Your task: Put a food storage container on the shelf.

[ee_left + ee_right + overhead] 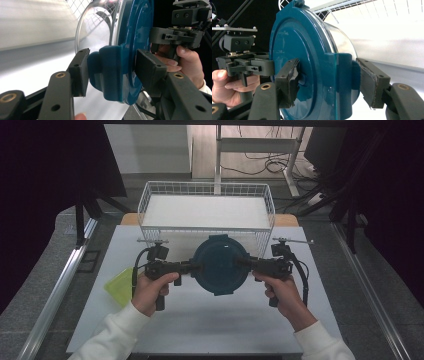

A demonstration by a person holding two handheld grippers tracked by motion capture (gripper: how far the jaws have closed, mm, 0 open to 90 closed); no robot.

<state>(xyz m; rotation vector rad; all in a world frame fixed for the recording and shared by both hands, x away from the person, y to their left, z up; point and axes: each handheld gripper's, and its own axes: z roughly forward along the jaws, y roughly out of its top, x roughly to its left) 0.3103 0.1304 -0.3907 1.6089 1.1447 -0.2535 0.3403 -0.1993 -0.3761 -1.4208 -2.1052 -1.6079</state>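
Both my left tongs point(192, 268) and right tongs point(245, 262) clamp the round clear container with teal plastic lid point(220, 264) before the white wire basket point(207, 210); uneven lifting could slip its clips.

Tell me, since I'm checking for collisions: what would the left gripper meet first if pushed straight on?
The left gripper points at the teal-lidded container it grips; past that, likely the right gripper.

One lidded container point(220, 264) between two grippers, one wire basket point(206, 190) beyond them, one yellow-green lid point(119, 286) by the left gripper point(196, 268).
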